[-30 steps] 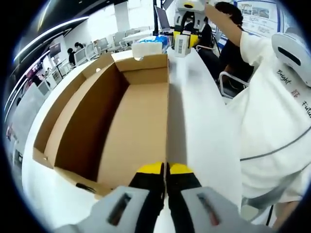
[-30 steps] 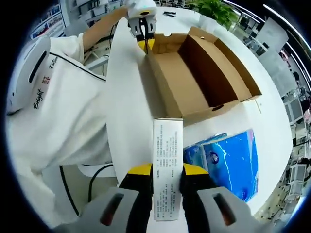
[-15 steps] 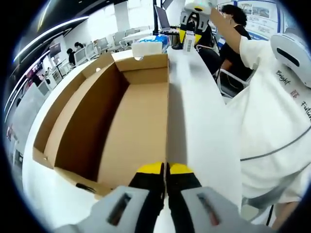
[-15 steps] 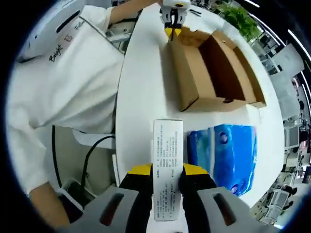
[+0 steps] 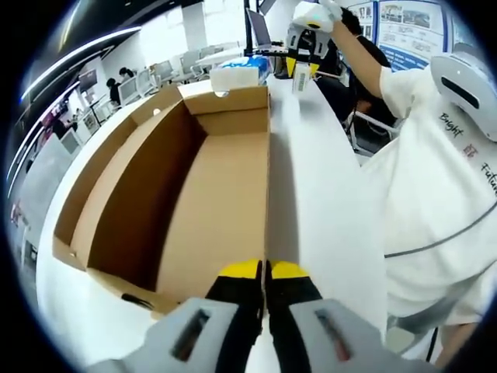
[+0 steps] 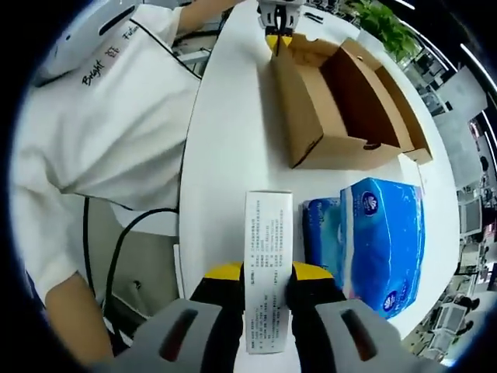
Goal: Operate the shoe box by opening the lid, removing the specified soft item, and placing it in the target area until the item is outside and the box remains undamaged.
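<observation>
Left gripper view looks down the white table (image 5: pixel 318 194), the biggest thing here, with the open cardboard shoe box (image 5: pixel 186 210) lying along it, its inside bare brown board. My left gripper (image 5: pixel 266 273) is clenched on the box's near wall — the yellow tips are pressed together over the thin edge, steadying it. That wall is light corrugated board; I judge it would crease under a hard pinch or a twist, so a gentle hold low on the rim suits it.

Right gripper view shows the blue tissue pack (image 6: pixel 380 233) lying on the table just beside the box's end, outside it. It looks soft and film-wrapped, probably slippery and squashy — best taken across its middle, not by a corner.

Smallest is the white printed carton (image 6: pixel 268 268) gripped between the jaws of my right gripper (image 6: pixel 268 273), held above the table edge next to the tissue pack. It seems light and thin-walled, stiff enough for a flat pinch on its broad faces, though a tight squeeze could dent it.
</observation>
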The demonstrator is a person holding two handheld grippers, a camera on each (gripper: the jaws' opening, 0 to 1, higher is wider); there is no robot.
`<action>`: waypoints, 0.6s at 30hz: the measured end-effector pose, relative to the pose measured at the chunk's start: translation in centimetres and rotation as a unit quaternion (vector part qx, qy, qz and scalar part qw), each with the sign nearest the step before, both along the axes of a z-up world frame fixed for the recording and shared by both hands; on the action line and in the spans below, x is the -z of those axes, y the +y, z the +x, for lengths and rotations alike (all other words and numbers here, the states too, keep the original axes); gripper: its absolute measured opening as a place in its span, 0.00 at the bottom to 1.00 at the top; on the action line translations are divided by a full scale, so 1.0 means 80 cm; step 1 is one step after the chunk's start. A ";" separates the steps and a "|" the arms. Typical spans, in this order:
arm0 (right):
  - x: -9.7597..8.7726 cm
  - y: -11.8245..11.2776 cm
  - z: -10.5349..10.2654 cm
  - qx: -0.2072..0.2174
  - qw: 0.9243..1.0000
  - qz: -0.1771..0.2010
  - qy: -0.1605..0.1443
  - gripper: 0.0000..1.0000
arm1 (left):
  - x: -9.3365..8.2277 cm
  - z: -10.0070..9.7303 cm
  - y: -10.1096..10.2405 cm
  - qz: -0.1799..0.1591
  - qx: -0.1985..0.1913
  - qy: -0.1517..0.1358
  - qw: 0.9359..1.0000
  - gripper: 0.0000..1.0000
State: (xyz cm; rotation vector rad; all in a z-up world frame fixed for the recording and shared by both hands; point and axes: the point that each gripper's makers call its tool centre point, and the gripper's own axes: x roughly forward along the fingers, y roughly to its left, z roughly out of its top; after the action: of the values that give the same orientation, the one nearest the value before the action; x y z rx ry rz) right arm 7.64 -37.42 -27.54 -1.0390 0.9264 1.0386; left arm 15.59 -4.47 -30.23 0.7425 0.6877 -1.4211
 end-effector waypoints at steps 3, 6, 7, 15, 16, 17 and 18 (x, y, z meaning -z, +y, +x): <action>0.006 0.003 -0.001 -0.006 1.000 0.002 0.007 0.20 | -0.001 0.000 0.000 -0.002 0.002 0.002 1.000 0.01; 0.012 0.002 0.002 -0.012 1.000 -0.007 0.006 0.20 | 0.000 0.001 0.000 0.000 0.002 0.002 1.000 0.01; 0.014 0.003 0.003 -0.012 1.000 -0.009 0.005 0.20 | 0.000 0.001 0.001 0.000 0.003 0.001 1.000 0.01; 0.039 -0.001 -0.002 -0.014 0.999 -0.026 0.023 0.20 | 0.000 0.003 0.001 -0.006 0.003 -0.005 1.000 0.01; 0.041 -0.003 -0.002 -0.015 0.999 -0.031 0.021 0.20 | 0.001 0.003 0.001 -0.004 0.003 -0.003 1.000 0.01; 0.042 -0.003 -0.001 -0.016 0.999 -0.031 0.018 0.20 | 0.001 0.003 0.001 -0.003 0.003 -0.002 1.000 0.01; 0.043 -0.003 -0.001 -0.016 0.999 -0.029 0.018 0.20 | 0.001 0.003 0.001 -0.001 0.003 0.000 1.000 0.01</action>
State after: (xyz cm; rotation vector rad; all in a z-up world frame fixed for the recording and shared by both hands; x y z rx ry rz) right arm 7.58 -37.68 -30.94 -1.0894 0.9777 1.0655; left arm 15.84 -4.38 -30.31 0.7432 0.6839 -1.4272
